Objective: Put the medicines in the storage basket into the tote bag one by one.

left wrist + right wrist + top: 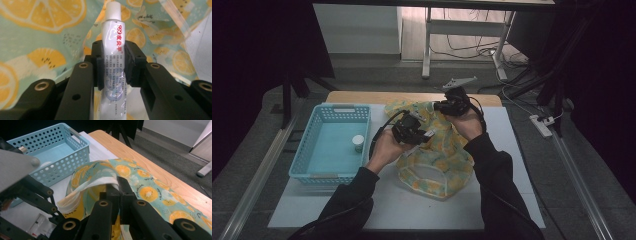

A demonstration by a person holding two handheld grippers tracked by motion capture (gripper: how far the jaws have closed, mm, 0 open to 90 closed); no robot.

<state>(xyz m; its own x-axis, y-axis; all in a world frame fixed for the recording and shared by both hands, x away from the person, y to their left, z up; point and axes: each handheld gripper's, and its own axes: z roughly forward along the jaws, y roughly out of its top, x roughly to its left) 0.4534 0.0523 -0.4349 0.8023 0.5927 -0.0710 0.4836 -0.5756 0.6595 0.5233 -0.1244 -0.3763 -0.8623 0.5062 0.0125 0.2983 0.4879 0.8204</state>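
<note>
Big white table [402, 205] under everything. Blue basket [330, 165] on left side, small white pot [358, 143] inside. Lemon-print bag [437, 160] lies in middle of table, beside basket. Right gripper [117, 185] pressed tight, pinching white edge of bag, lifting it up. Left gripper [113, 65] over bag, jaws squeezing white tube [113, 57] on both sides. Tube has white cap and red writing, cap end points at bag.
</note>
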